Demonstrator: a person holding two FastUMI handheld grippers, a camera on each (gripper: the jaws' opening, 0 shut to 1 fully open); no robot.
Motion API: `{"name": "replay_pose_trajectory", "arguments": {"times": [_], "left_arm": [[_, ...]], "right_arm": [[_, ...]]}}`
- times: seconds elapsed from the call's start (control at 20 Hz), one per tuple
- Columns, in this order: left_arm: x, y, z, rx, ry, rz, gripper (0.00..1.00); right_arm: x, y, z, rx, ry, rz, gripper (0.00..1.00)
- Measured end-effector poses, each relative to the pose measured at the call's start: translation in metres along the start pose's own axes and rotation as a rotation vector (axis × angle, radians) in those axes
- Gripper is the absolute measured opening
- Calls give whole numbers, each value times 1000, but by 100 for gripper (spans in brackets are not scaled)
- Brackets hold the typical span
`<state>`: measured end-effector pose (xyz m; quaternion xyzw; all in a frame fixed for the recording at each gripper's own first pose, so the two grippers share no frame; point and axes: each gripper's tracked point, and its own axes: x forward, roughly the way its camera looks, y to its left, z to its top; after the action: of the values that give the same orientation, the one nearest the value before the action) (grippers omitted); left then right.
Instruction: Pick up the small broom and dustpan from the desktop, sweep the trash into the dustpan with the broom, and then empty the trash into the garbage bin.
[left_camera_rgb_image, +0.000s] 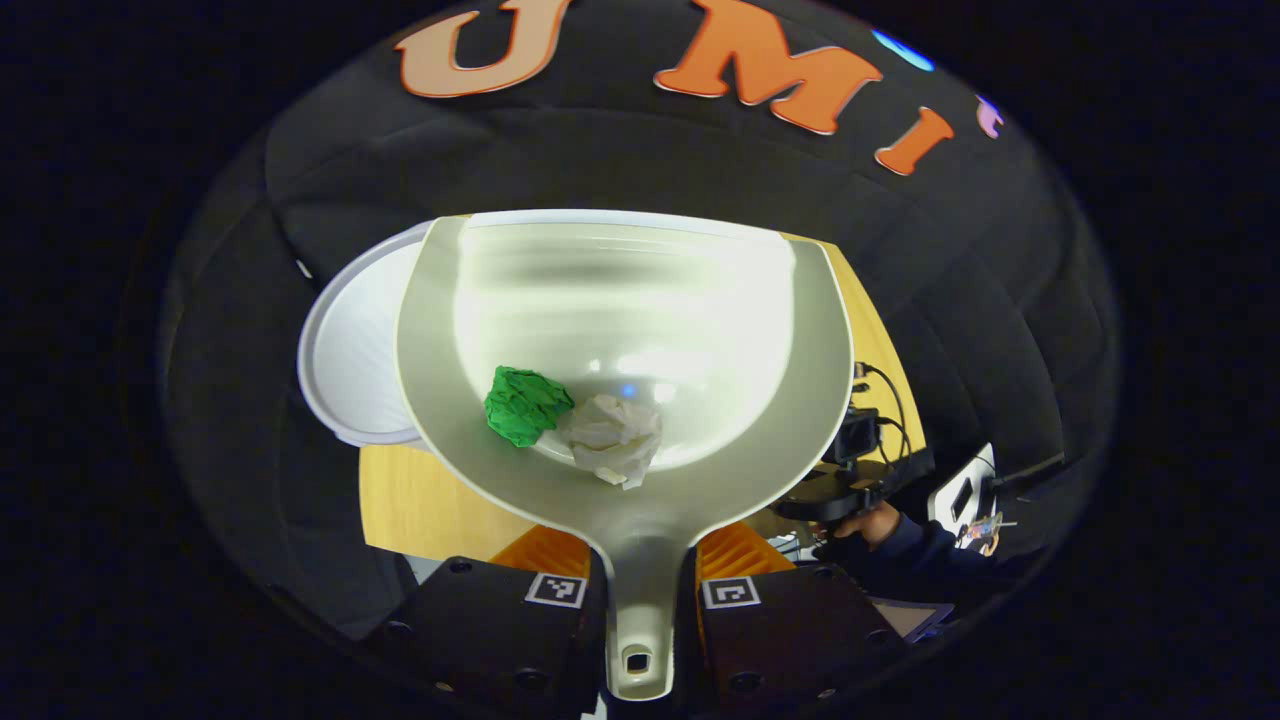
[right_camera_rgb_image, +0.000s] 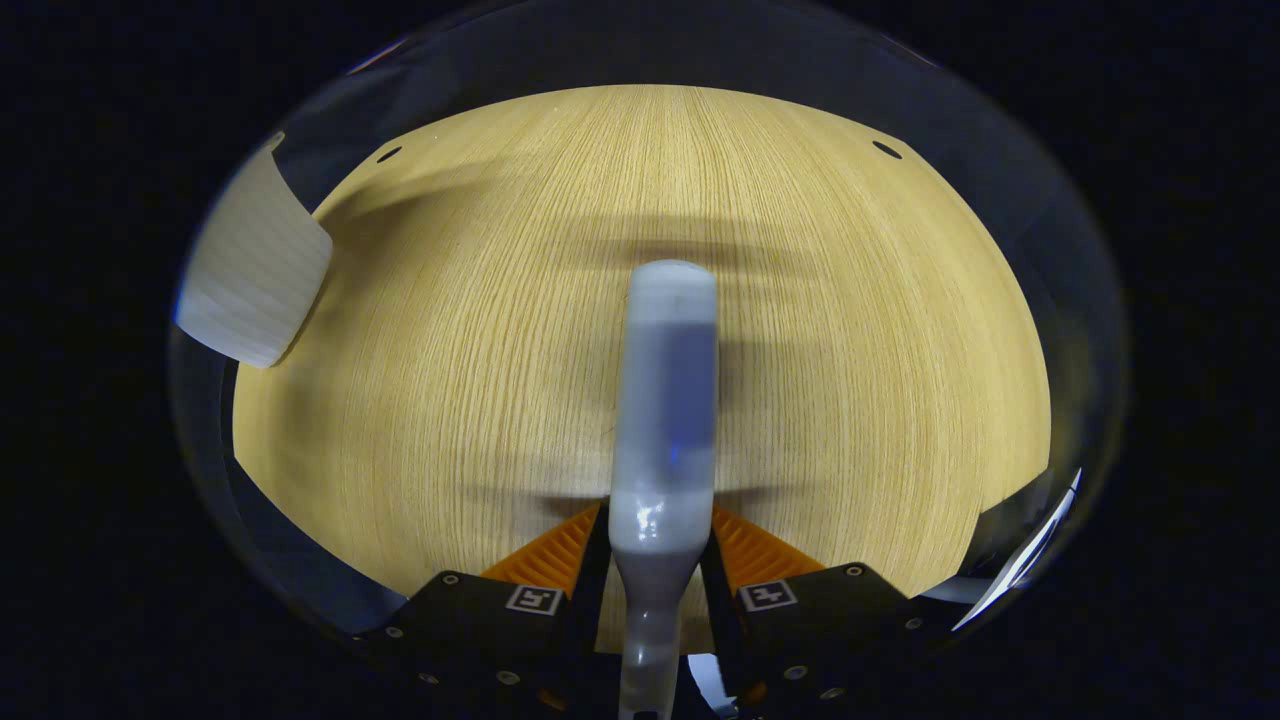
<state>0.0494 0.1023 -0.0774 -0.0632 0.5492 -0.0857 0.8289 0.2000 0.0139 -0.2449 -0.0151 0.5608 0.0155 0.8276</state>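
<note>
In the left gripper view my left gripper (left_camera_rgb_image: 640, 570) is shut on the handle of a pale grey dustpan (left_camera_rgb_image: 620, 300), held above the table. A green crumpled paper ball (left_camera_rgb_image: 523, 403) and a white crumpled paper ball (left_camera_rgb_image: 615, 437) lie side by side in the pan near the handle. Beyond the pan's left edge shows the white round garbage bin (left_camera_rgb_image: 345, 350). In the right gripper view my right gripper (right_camera_rgb_image: 655, 560) is shut on the small white broom (right_camera_rgb_image: 665, 400), which points out over the wooden desktop (right_camera_rgb_image: 850, 350).
The white ribbed bin wall (right_camera_rgb_image: 255, 280) stands at the upper left of the right gripper view. At the right of the left gripper view a hand (left_camera_rgb_image: 868, 522) holds the other gripper, with cables and a white device nearby. A strip of desktop (left_camera_rgb_image: 420, 500) shows below the pan.
</note>
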Motion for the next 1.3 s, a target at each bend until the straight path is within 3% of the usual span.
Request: {"name": "replay_pose_trajectory", "arguments": {"times": [0.05,0.1,0.2,0.3,0.45,0.6,0.95,1.3], "left_arm": [[-4,21,2,-16,-4,33,28],[-7,42,4,-29,-3,64,28],[-12,83,7,-34,-13,123,28],[-14,128,3,-15,-8,198,28],[-13,183,3,25,16,295,28],[-5,235,1,134,61,419,28],[-27,261,9,449,149,641,28],[-52,298,26,807,205,889,28]], "right_arm": [[0,-2,2,0,-2,-4,46],[-1,-2,3,2,-8,-3,62],[-3,-6,9,8,-28,-9,74],[-7,-10,16,15,-46,-9,80],[-21,-13,22,17,-81,-10,84],[-40,-18,36,30,-148,-9,89],[-89,-46,73,80,-316,-61,93],[-101,-50,78,78,-351,-72,95]]}}
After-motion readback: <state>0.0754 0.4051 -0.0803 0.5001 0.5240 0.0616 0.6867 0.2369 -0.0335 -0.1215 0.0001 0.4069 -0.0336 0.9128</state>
